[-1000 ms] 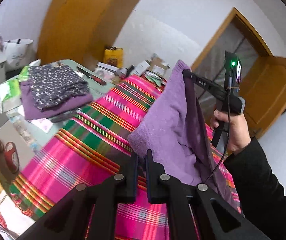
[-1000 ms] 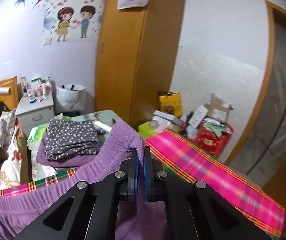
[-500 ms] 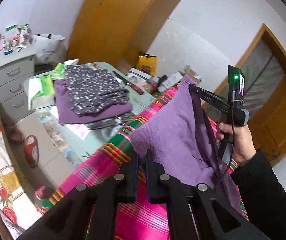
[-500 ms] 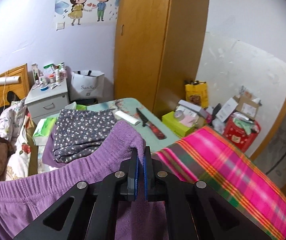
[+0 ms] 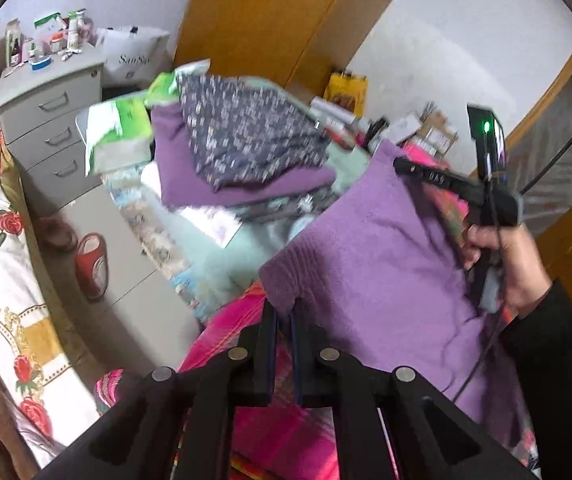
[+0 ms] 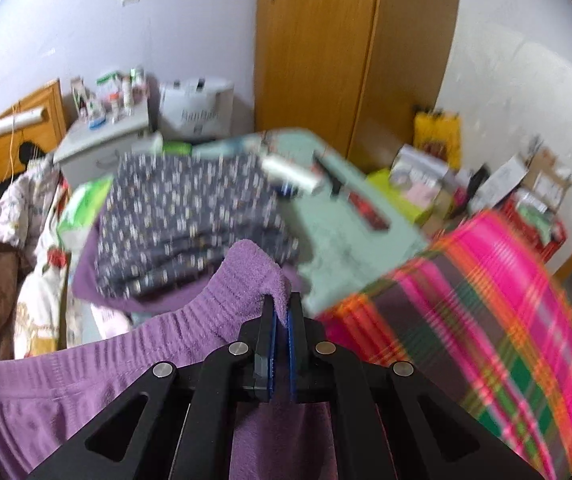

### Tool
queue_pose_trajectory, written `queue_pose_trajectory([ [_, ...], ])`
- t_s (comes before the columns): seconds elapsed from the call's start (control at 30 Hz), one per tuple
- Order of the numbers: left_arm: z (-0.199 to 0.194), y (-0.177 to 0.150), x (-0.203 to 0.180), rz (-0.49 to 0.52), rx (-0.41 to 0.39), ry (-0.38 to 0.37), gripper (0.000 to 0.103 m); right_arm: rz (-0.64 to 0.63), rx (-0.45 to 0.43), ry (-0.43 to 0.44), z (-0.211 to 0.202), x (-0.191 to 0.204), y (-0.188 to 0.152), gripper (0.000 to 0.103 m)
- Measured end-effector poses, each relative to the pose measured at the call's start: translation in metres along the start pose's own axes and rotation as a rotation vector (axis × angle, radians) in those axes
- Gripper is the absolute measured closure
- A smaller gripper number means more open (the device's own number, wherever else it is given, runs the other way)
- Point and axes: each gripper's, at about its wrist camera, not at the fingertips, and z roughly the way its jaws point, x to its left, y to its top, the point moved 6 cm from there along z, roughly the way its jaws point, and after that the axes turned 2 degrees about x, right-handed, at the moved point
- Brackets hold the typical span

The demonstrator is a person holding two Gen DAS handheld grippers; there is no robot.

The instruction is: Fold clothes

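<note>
A purple fleece garment (image 5: pixel 385 264) hangs stretched between my two grippers above the pink plaid cloth (image 6: pixel 485 300). My left gripper (image 5: pixel 282 308) is shut on one corner of it. My right gripper (image 6: pixel 282 306) still pinches the other corner between its blue pads (image 6: pixel 273 336), and its jaws are opening. In the left wrist view a hand holds that right gripper (image 5: pixel 403 165) at the right. A folded stack, a dark dotted garment (image 6: pixel 190 216) on a purple one (image 5: pixel 246 192), lies on the mint-green table (image 6: pixel 341 236) just beyond the held garment.
A knife (image 6: pixel 365 208) and a white roll (image 6: pixel 293 174) lie on the mint table. A grey drawer cabinet (image 5: pixel 50 104) with bottles stands to the left, with a floral bed cover (image 5: pixel 2 280) and red slippers (image 5: pixel 92 260) near it. A wooden wardrobe (image 6: pixel 345 40) and boxes (image 6: pixel 525 184) stand behind.
Both grippers have carried the purple garment down and toward the folded stack, which now looks nearer. The gap between the right jaws has widened slightly.
</note>
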Motion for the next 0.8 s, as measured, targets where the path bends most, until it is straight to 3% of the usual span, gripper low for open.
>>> queue_pose_trajectory([
  [0.07, 0.009, -0.003, 0.003, 0.003, 0.027, 0.008, 0.096, 0.013, 0.041, 0.001, 0.009, -0.005, -0.006, 0.087],
  [0.13, 0.010, -0.005, 0.005, 0.006, 0.036, 0.006, 0.096, 0.039, 0.043, 0.001, 0.006, -0.013, -0.008, 0.076],
  [0.2, 0.009, -0.007, 0.006, 0.006, 0.043, -0.002, 0.094, 0.067, 0.026, 0.016, -0.004, -0.020, -0.008, 0.071],
  [0.4, 0.002, -0.012, 0.010, 0.004, 0.059, -0.005, 0.093, 0.105, -0.008, -0.002, -0.046, -0.049, -0.017, 0.070],
  [0.53, -0.014, -0.012, 0.012, -0.006, 0.032, 0.032, 0.093, 0.139, -0.016, -0.035, -0.078, -0.071, -0.039, 0.070],
  [0.63, -0.030, -0.012, 0.008, 0.005, -0.008, 0.059, 0.093, 0.158, -0.024, -0.043, -0.111, -0.081, -0.068, 0.070],
  [0.8, -0.041, -0.022, -0.026, 0.068, -0.020, -0.005, 0.093, 0.143, -0.052, -0.049, -0.175, -0.073, -0.128, 0.070],
])
